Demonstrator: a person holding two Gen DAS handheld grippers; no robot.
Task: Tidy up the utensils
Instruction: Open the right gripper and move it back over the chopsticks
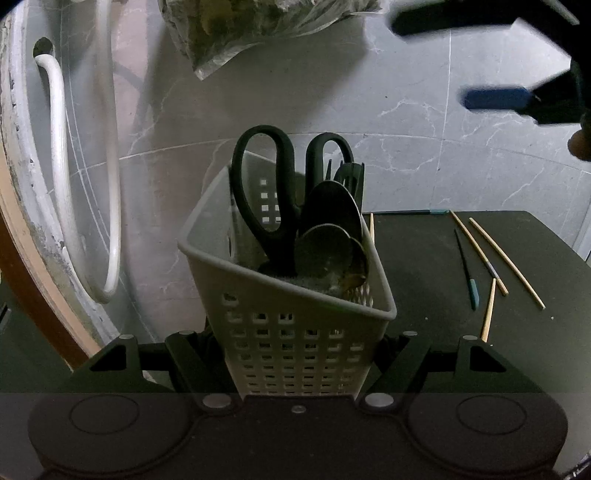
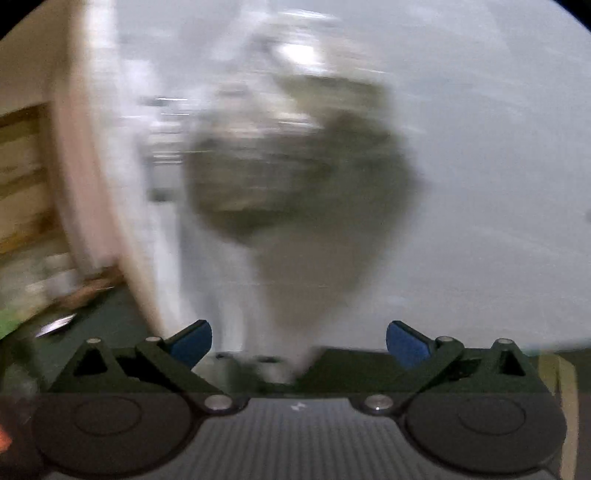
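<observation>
A white perforated utensil basket (image 1: 295,332) sits close in front of me in the left wrist view, with my left gripper (image 1: 295,347) shut on its lower sides. In it stand black-handled scissors (image 1: 266,192), metal spoons (image 1: 332,236) and a black fork (image 1: 351,177). Several wooden chopsticks (image 1: 506,262) and a dark one with a teal end (image 1: 466,269) lie on the dark table (image 1: 424,266) to the right. My right gripper (image 1: 430,61) hovers at the upper right, open and empty. Its own view is blurred, and the right gripper (image 2: 299,343) holds nothing between its blue pads (image 2: 192,345).
A clear plastic bag (image 1: 258,26) of greenish stuff hangs on the grey marble wall (image 1: 406,129) above the basket; it shows blurred as a bag (image 2: 295,177) in the right wrist view. White hoses (image 1: 59,166) run down the wall at the left.
</observation>
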